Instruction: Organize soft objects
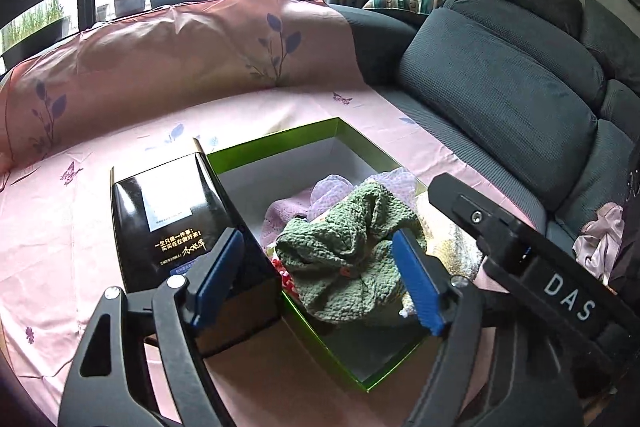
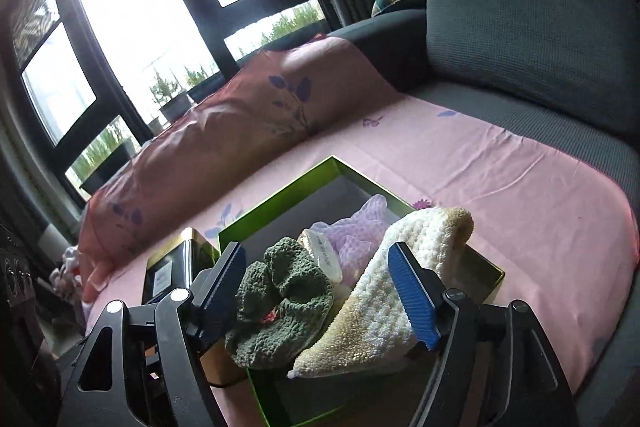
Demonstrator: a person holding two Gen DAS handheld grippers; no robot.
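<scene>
I see the grey sofa (image 1: 500, 79) filling the 2 o'clock side of the left wrist view, with the pink sheet (image 1: 160, 147) spread over the seat from 9 to 12 o'clock. On that sheet sits the green box (image 1: 280, 143), open-topped, near the centre of both views. A black box (image 1: 172, 211) stands just beside it at 9 o'clock, touching its wall.

Inside the green box lie the soft things. The white towel (image 2: 404, 291) drapes over the near wall at 5 o'clock in the right wrist view, one corner hanging outside. The green knit cloth (image 1: 348, 251) is heaped in the near half, and a lilac mesh cloth (image 2: 360, 231) lies behind it at 12 o'clock.

My left tool (image 1: 320, 275) hangs above the green knit cloth with its jaws spread wide and nothing between the pads. My right tool (image 2: 316, 287) is likewise spread, empty, over the white towel and the green heap.

My worry is the white towel: with so much of it over the rim, I judge it could slide out onto the sheet if a tool brushes it. The heap also sits high, so a further item dropped on top may roll off. A low pass by my left tool could knock the black box.
</scene>
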